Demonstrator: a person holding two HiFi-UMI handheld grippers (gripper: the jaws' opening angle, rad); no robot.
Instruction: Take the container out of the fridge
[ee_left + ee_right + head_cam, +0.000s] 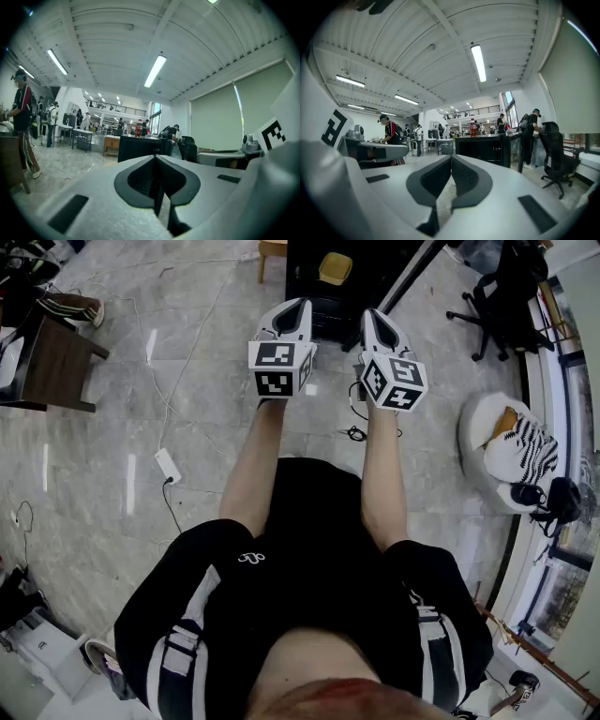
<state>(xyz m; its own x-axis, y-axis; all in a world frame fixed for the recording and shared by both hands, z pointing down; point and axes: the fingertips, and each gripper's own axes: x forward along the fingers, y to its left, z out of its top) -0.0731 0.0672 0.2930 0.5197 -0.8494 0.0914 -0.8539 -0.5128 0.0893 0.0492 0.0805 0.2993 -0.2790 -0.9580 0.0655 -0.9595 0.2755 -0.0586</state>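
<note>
- Grey marble floor (187, 427) fills the head view, and a black cabinet (314, 292) stands at the far side, straight ahead of you.
- Your left gripper (298, 304) and right gripper (371, 315) are level and side by side. Both point at that cabinet, and neither is clearly nearer.
- Each gripper's jaws are pressed together on nothing.
- No container or fridge can be made out, and whether the cabinet is the fridge cannot be told.

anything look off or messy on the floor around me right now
Nothing spilled or broken. Loose wiring stands out: a white power strip lies on the open floor, cord trailing, and a black cable lies tangled further right. Left gripper and right gripper are shut, empty.
</note>
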